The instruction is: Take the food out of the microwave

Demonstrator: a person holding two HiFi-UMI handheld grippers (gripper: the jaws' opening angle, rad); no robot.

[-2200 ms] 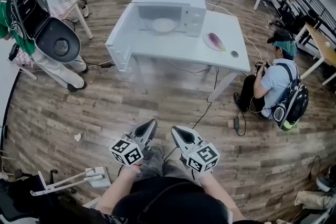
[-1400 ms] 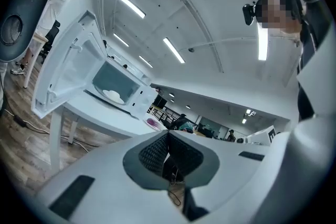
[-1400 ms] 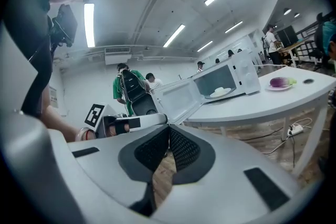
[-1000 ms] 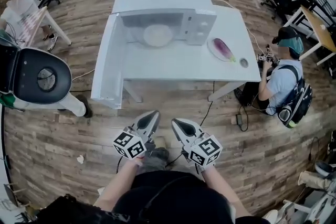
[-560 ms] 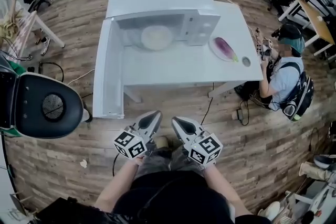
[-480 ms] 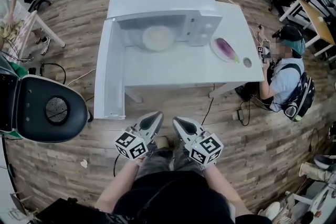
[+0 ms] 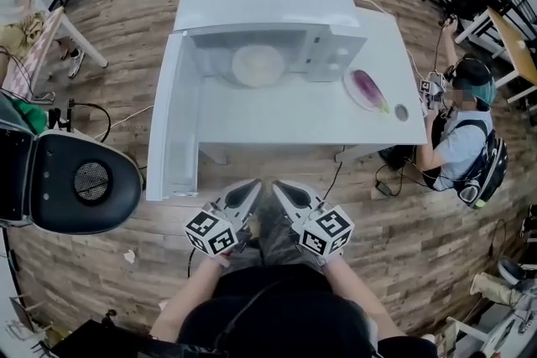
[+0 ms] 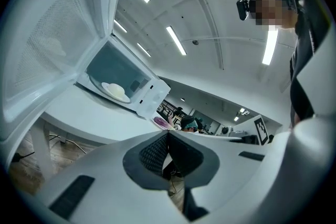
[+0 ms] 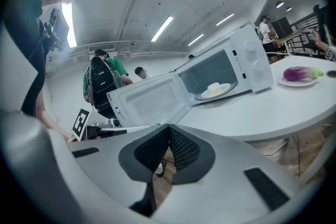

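L gripper (image 7: 247,188) & R gripper (image 7: 279,188) are closer to microwave (image 7: 264,0) than before, both shut & empty; swung-out door (image 7: 170,130) may get bumped reaching for food (image 7: 258,64).

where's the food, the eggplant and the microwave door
food (image 9: 214,89), right gripper view, its top
eggplant (image 7: 367,86), head view, its middle
microwave door (image 7: 171,123), head view, inner face

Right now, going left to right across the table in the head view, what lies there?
open microwave door, plate of food, control panel, purple eggplant, small dark disc
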